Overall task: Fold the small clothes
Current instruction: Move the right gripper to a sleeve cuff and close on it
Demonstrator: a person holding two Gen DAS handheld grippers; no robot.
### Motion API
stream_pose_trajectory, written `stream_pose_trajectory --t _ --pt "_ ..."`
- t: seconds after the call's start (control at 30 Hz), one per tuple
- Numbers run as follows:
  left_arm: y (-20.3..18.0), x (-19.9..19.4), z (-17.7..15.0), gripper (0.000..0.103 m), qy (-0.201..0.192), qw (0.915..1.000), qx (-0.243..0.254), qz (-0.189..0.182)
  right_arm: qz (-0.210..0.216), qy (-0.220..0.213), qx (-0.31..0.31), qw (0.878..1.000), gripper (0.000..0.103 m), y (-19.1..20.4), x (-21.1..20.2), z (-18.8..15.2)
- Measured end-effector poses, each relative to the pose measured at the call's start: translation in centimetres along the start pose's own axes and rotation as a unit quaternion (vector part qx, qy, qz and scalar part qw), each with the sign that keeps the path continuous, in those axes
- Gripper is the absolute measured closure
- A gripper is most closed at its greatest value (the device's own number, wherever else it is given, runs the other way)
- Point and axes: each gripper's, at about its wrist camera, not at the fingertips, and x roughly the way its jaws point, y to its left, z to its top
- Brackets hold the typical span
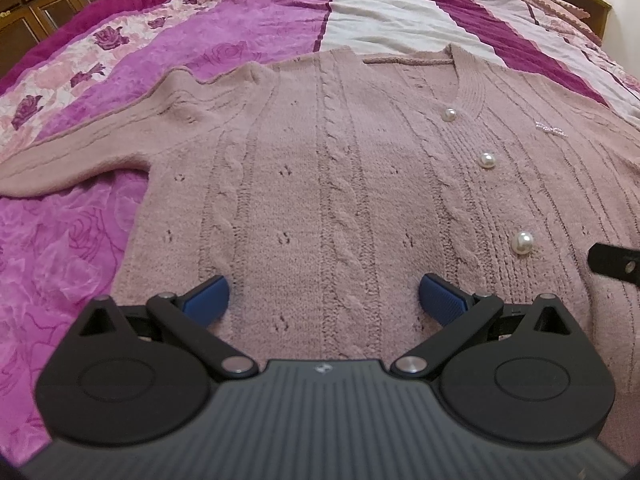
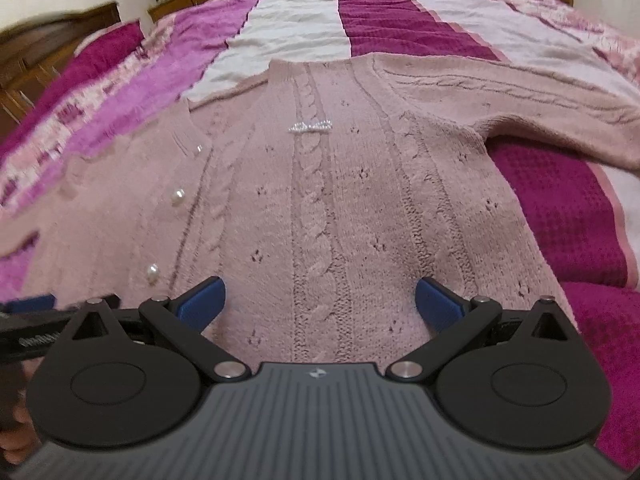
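1. The pink cardigan (image 1: pixel 320 168) lies flat on the bed (image 1: pixel 240 24), buttoned side up (pearl buttons (image 1: pixel 487 159) in a row). Its long axis runs from the hem, near both grippers, to the neckline far away; the sleeves spread sideways.
2. The left gripper (image 1: pixel 323 296) hangs over the hem, jaws wide open, holding nothing.
3. The right gripper (image 2: pixel 320 300) is just beside it, over the other half, jaws also wide apart and empty.

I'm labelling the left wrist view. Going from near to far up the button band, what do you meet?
Nearest pearl button → middle pearl button → far pearl button → ribbed V-neckline → white stripe of the bedspread.
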Motion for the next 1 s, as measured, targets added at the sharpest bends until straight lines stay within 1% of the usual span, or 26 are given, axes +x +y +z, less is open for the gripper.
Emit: stream_pose_trajectory --t 0.1,0.17,0.33,0.47,0.57,0.73,0.87,1.0 --pt "0.0 -0.4 0.1 0.000 0.004 1.0000 -0.003 0.001 0.027 -0.001 0.034 0.999 0.000 -1.1 -0.8 0.6" --pt "0.0 -0.6 0.1 0.000 0.006 1.0000 -0.006 0.000 0.031 -0.004 0.052 0.998 0.000 -1.9 -1.4 1.0" --pt "-0.1 -0.9 0.3 0.000 0.011 0.9997 -0.019 -0.005 0.031 -0.038 0.085 0.995 0.000 -4.5 -3.3 2.1" --pt "-0.4 -1.0 0.5 0.000 0.012 0.9997 -0.020 -0.006 0.022 -0.063 0.123 0.990 0.000 -7.7 -4.2 3.4" --pt "-0.7 -0.9 0.5 0.000 0.012 0.9998 -0.016 -0.006 0.021 -0.069 0.155 0.985 0.000 -10.4 -4.3 4.0" --pt "-0.9 -0.3 0.4 0.000 0.020 0.9997 -0.015 -0.003 0.021 -0.074 0.183 0.980 0.000 -13.8 -3.8 4.7" --pt "-1.1 -0.1 0.4 0.000 0.021 0.9997 -0.011 0.002 0.007 -0.080 0.217 0.973 0.000 -16.6 -2.8 5.2" --pt "-1.4 0.1 0.4 0.000 0.021 0.9997 -0.004 0.008 -0.012 -0.098 0.230 0.968 0.000 -18.9 -2.4 5.6"
